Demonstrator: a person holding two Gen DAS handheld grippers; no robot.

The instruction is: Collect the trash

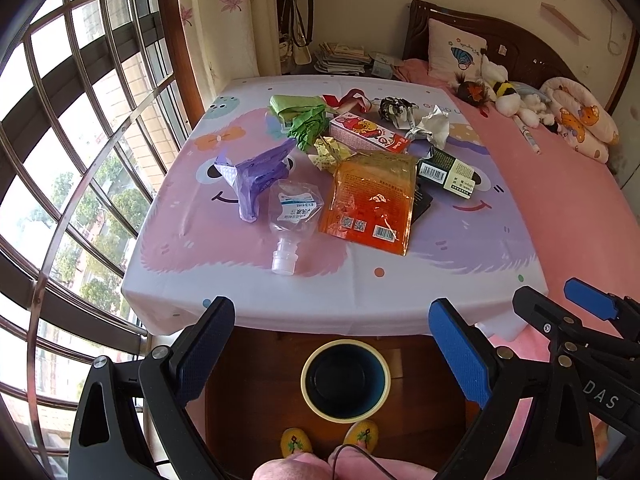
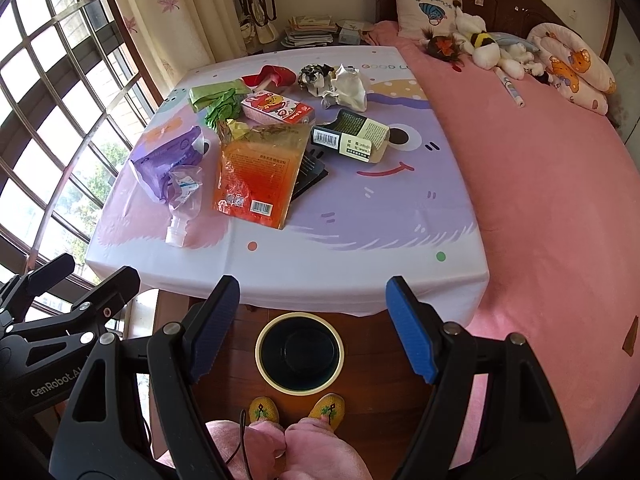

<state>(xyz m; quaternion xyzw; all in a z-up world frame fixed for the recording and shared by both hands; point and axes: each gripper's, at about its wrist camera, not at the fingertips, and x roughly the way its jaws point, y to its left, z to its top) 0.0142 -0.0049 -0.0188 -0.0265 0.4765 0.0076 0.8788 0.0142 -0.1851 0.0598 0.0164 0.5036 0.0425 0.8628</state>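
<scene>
In the left wrist view, you are holding the left tongs (image 1: 332, 354) spread wide, pinching nothing. They are hanging above the round bin (image 1: 345, 378) on the floor, by your yellow slippers (image 1: 365, 435). The trash is sitting on the table (image 1: 460, 264): a clear pouch (image 1: 291, 216) with a white cap, a purple bag (image 1: 256, 172) and an orange packet (image 1: 372, 200).

In the right wrist view, you are holding the right tongs (image 2: 312, 330) spread wide too, with nothing in them. The bin looks empty, so I think you are just starting. Next you need to reach out to the nearest piece, maybe the clear pouch, and close on it.
</scene>
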